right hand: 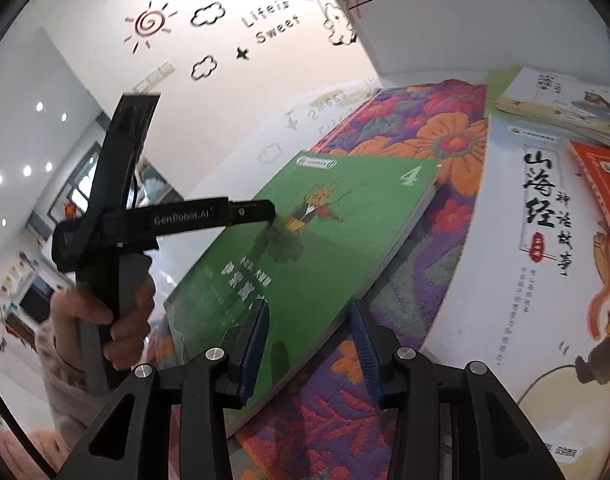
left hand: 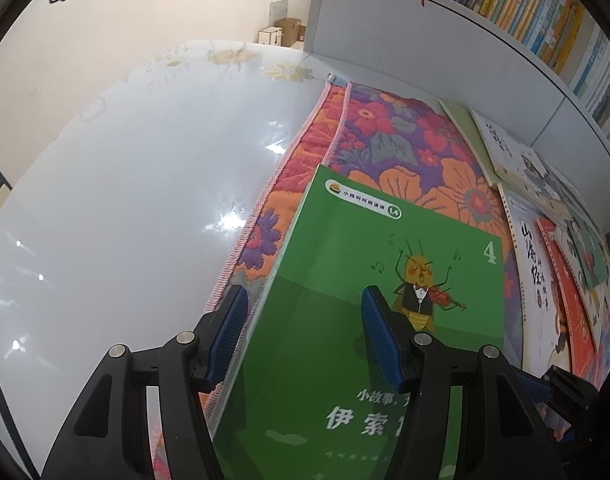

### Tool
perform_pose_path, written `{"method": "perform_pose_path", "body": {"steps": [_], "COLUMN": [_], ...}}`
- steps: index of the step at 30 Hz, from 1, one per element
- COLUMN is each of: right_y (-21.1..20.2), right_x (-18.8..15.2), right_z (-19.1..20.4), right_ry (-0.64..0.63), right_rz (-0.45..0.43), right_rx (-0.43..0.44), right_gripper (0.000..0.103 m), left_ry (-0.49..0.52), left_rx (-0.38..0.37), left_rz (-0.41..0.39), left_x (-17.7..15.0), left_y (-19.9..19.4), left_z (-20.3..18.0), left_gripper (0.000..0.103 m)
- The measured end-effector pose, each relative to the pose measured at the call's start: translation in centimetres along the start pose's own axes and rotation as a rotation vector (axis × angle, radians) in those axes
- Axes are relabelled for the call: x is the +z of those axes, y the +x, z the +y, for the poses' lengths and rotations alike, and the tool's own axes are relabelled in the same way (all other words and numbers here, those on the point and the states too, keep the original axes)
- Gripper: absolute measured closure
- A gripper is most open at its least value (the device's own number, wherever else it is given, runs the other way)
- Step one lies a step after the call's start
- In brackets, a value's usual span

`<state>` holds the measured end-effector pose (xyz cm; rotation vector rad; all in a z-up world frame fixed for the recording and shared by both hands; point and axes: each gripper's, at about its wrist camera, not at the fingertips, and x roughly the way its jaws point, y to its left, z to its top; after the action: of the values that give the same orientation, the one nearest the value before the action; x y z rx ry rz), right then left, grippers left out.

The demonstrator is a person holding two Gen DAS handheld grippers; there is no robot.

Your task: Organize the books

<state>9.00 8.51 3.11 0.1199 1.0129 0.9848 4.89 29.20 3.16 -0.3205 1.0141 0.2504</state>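
Observation:
A green picture book (left hand: 345,260) with a violin-playing insect and a "4" on its cover lies across the flowered mat (left hand: 385,132). My left gripper (left hand: 305,320) is open over its left side, one finger over the cover and the other just beside the left edge. In the right wrist view the green book (right hand: 345,220) looks tilted, its near left side raised off the mat (right hand: 445,128). My right gripper (right hand: 309,332) is open astride the book's right edge, and the pads do not touch it. A hand (right hand: 121,320) holds the left gripper's handle (right hand: 185,218).
A white book with black brush lettering (right hand: 525,240), an orange book (right hand: 601,184) and a pale book (right hand: 565,96) lie overlapping on the mat to the right. A filled bookshelf (left hand: 545,20) stands behind. The glossy white tabletop (left hand: 125,180) spreads left of the mat.

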Motion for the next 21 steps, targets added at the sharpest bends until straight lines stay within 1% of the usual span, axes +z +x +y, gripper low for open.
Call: {"method": "perform_pose_path", "body": {"steps": [2,3,5,6,7,9,11,12,13,14,16,17,19,21], "right_y": [-0.6,-1.3,-2.7,-3.6,-4.5,-6.8,-9.5,-11.5,-12.7,-14.3,-17.3,-18.8,-22.1,-25.0], "right_x": [0.1,0.2,0.5,0.9,1.3,2.1,2.4,2.6,2.7,2.8,3.2,3.4,3.7,4.0], "right_z": [-0.2,-0.6,-1.2,-1.5,-1.9,-2.5,-2.9,-3.3,-3.6,-4.1,-5.8,-6.7,-8.6,-10.5], "right_ry": [0.021,0.047,0.083,0.106,0.128,0.148,0.137,0.122,0.116,0.115,0.139,0.157,0.198,0.235], "right_rz": [-0.027,-0.056,-0.098,-0.118,-0.137,-0.17,-0.21,-0.237,-0.253,-0.273,-0.31,-0.325,-0.361,-0.401], "right_rx": [-0.006,-0.006,-0.015,-0.029,-0.036,-0.036,-0.079,-0.125,-0.149,-0.172,-0.205,-0.219,-0.25,-0.267], "right_gripper": [0.062,0.062,0.062,0.062,0.062,0.062,0.062,0.062,0.062,0.062,0.062,0.062,0.062,0.06], "left_ry": [-0.016,-0.015,-0.014,-0.018,-0.027,-0.039,0.004,0.033,0.051,0.06,0.075,0.084,0.106,0.11], "left_rx": [0.022,0.047,0.061,0.039,-0.036,-0.112,-0.102,-0.091,-0.097,-0.111,-0.164,-0.178,-0.194,-0.217], "left_rz": [0.006,0.004,-0.005,-0.012,-0.011,-0.017,-0.055,-0.086,-0.113,-0.126,-0.156,-0.174,-0.219,-0.239], "left_x": [0.1,0.1,0.0,0.0,0.0,0.1,0.5,0.8,1.2,1.5,2.6,3.2,4.7,5.8], "left_y": [0.0,-0.2,-0.9,-1.6,-2.5,-4.3,-6.3,-7.6,-8.9,-9.6,-11.3,-12.0,-13.3,-13.9], "left_z": [-0.4,-0.9,-1.5,-2.0,-2.4,-3.3,-5.1,-6.2,-7.4,-8.1,-10.2,-11.4,-14.4,-17.0], "left_gripper": [0.046,0.046,0.045,0.045,0.045,0.045,0.045,0.045,0.045,0.045,0.045,0.043,0.043,0.043]}}
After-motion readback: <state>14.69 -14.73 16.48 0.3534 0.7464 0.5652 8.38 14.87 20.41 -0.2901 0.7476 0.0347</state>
